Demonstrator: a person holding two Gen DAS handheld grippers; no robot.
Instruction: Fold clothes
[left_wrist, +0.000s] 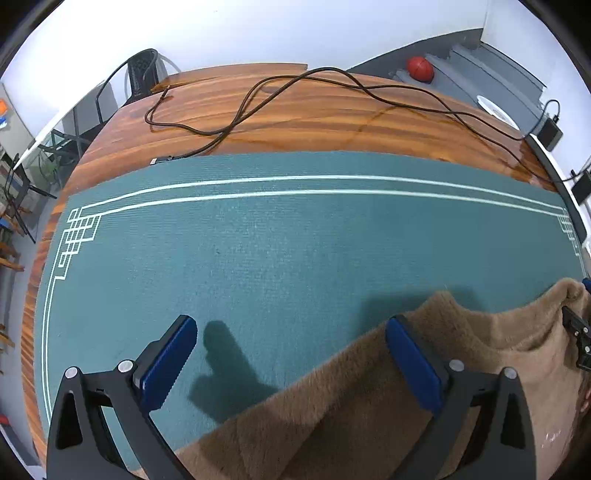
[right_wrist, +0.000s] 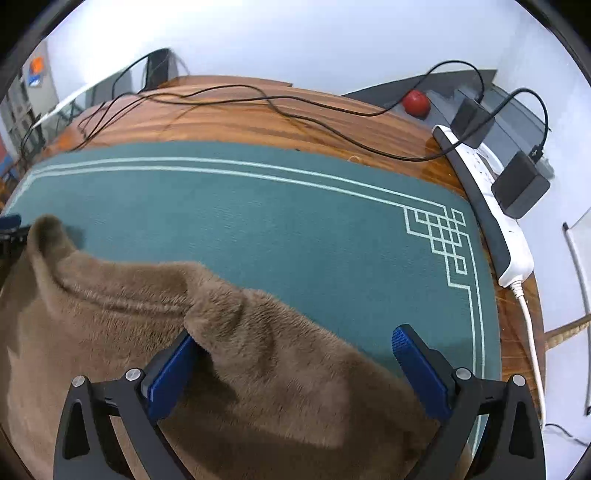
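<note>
A brown fuzzy garment (left_wrist: 369, 398) lies on a green mat (left_wrist: 258, 258), bunched toward the near side. My left gripper (left_wrist: 291, 326) hovers open at the garment's left edge. Its right finger (left_wrist: 410, 354) is over the fabric and its left finger is over bare mat. In the right wrist view the garment (right_wrist: 110, 314) fills the lower left. My right gripper (right_wrist: 295, 336) is wide open above it, and a raised fold of fabric leans against its left finger (right_wrist: 173, 369). Neither gripper holds anything.
The mat (right_wrist: 258, 221) covers a wooden table (left_wrist: 295, 110). A dark cable (left_wrist: 258, 92) loops across the far wood. A white power strip (right_wrist: 513, 236) with black adapters (right_wrist: 521, 188) lines the right edge. A red ball (left_wrist: 420, 68) sits on grey steps behind.
</note>
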